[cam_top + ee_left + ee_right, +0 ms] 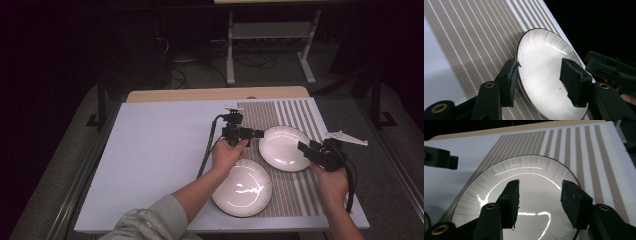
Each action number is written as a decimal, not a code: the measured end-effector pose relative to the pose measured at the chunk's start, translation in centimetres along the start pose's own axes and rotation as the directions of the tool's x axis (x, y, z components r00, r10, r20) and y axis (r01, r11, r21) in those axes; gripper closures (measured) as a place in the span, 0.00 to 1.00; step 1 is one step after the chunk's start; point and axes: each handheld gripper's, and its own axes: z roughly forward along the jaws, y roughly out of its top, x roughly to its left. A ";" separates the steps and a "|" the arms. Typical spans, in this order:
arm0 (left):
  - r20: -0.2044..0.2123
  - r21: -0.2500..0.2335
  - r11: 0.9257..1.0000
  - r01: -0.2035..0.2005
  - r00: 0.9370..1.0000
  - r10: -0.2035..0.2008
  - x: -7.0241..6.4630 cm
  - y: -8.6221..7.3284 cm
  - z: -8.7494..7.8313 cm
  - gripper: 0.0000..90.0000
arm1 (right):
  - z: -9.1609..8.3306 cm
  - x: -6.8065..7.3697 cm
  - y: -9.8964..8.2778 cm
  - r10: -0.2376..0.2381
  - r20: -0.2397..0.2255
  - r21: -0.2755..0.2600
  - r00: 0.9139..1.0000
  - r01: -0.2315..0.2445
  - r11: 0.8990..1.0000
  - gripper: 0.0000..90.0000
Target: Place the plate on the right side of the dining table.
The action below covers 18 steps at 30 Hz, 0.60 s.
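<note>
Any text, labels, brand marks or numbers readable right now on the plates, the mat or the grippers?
None readable.
Far plate: plain white, no print.
Near plate: plain white, only glare.
Striped mat: woven brown stripes, no lettering.
Left gripper and right gripper: black jaws with brass screws, no markings visible.
White board: blank.

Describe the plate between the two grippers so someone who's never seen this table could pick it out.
Find the striped mat on the right of the white table. Two white plates lie on it. Take the far plate, between the left gripper and the right gripper; the near plate lies beside the person's forearm.
</note>
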 end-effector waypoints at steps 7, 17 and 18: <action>0.013 -0.015 0.992 -0.127 0.992 0.127 0.8 -0.5 -2.9 0.49 | -0.1 0.9 0.0 -0.026 -0.087 0.001 0.996 0.026 1.000 0.48; 0.081 -0.019 0.968 -0.252 0.964 0.252 1.3 -1.7 -6.5 0.42 | -0.2 2.1 -0.1 -0.072 -0.163 -0.017 0.984 0.070 0.997 0.39; 0.074 -0.021 0.962 -0.273 0.959 0.274 1.3 -1.8 -7.0 0.42 | -0.2 2.2 -0.2 -0.079 -0.167 -0.016 0.983 0.078 0.997 0.39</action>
